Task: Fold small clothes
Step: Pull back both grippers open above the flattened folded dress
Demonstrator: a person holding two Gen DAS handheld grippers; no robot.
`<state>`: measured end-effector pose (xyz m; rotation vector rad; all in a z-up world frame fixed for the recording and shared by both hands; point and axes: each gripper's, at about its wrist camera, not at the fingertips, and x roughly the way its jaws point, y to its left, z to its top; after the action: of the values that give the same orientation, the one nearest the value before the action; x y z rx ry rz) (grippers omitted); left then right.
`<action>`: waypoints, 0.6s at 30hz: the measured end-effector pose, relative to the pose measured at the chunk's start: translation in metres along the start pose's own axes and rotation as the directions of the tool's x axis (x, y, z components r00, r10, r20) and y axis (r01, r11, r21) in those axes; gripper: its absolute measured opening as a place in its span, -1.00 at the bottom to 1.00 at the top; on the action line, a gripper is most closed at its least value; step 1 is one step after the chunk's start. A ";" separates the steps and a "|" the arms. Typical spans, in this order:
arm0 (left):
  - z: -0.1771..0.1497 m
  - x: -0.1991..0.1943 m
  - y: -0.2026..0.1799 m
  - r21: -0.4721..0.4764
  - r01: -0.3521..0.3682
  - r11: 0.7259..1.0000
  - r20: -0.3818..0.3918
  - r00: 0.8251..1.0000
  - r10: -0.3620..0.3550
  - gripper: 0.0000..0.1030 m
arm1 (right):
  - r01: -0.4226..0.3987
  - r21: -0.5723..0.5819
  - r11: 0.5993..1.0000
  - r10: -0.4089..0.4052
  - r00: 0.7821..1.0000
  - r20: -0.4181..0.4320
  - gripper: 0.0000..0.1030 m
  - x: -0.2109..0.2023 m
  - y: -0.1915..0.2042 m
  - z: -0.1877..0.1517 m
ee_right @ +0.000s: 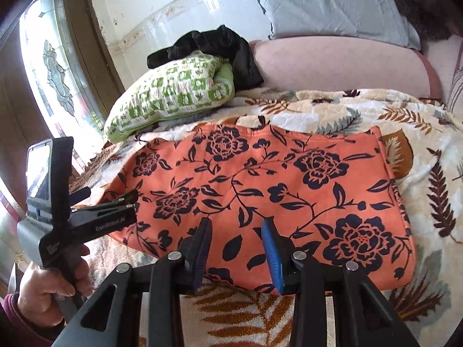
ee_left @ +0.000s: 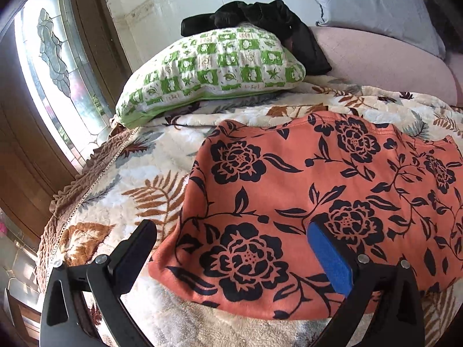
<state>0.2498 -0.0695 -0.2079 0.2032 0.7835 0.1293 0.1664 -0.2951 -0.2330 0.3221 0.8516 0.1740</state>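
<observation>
Garment (ee_left: 332,190) flat beyond both grippers' fingers (ee_right: 202,245).

My L wrist cam looks down-fwd, close over the orange floral cloth (ee_left: 318,202); R cam sits further right. Both share cloth (ee_right: 260,190), bed (ee_right: 419,121), green pillow (ee_left: 208,69).

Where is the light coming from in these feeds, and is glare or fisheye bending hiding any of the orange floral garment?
Left wrist view: daylight blows out the window at left; the orange floral garment is evenly lit and sharp, though the right edge of the frame cuts it off. Right wrist view: the same window glares, straight edges bow near the rim, the garment shows nearly whole, and the wall tiles reflect a sheen.
</observation>
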 end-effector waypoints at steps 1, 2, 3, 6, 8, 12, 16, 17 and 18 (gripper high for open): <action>-0.003 -0.010 0.001 -0.001 0.005 1.000 0.016 1.000 -0.005 1.00 | -0.001 0.004 1.000 0.000 1.000 0.009 -0.23 -0.007 0.002 0.001; -0.006 -0.019 0.002 -0.005 0.014 1.000 0.028 1.000 -0.014 1.00 | -0.002 0.013 1.000 0.001 1.000 0.019 -0.23 -0.014 0.003 0.000; -0.009 -0.026 0.004 -0.012 0.025 1.000 0.036 0.999 -0.025 1.00 | -0.002 0.022 1.000 0.001 1.000 0.029 -0.23 -0.021 0.003 -0.002; -0.016 -0.046 0.006 -0.038 0.059 0.998 0.048 0.997 -0.057 1.00 | 0.005 0.034 0.999 -0.006 0.999 0.037 -0.23 -0.035 0.006 -0.010; -0.018 -0.056 0.005 -0.045 0.071 0.996 0.069 0.995 -0.068 1.00 | 0.012 0.031 0.999 -0.014 0.999 0.040 -0.23 -0.041 0.009 -0.017; -0.020 -0.065 0.001 -0.060 0.099 0.993 0.084 0.992 -0.094 1.00 | 0.025 0.024 0.999 -0.025 0.999 0.034 -0.23 -0.041 0.013 -0.025; -0.021 -0.059 -0.004 -0.048 0.101 0.994 0.080 0.992 -0.097 1.00 | 0.020 0.037 0.999 -0.021 1.000 0.015 -0.23 -0.029 0.009 -0.026; -0.021 -0.056 -0.004 -0.043 0.096 0.995 0.078 0.993 -0.092 1.00 | 0.018 0.042 0.999 -0.018 1.000 0.006 -0.23 -0.024 0.007 -0.026; -0.021 -0.053 -0.004 -0.040 0.091 0.995 0.074 0.993 -0.088 1.00 | 0.018 0.049 0.999 -0.018 1.000 -0.003 -0.23 -0.020 0.005 -0.026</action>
<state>0.1983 -0.0811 -0.1870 0.1304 0.7158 0.0535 0.1338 -0.2903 -0.2328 0.3603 0.8620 0.1373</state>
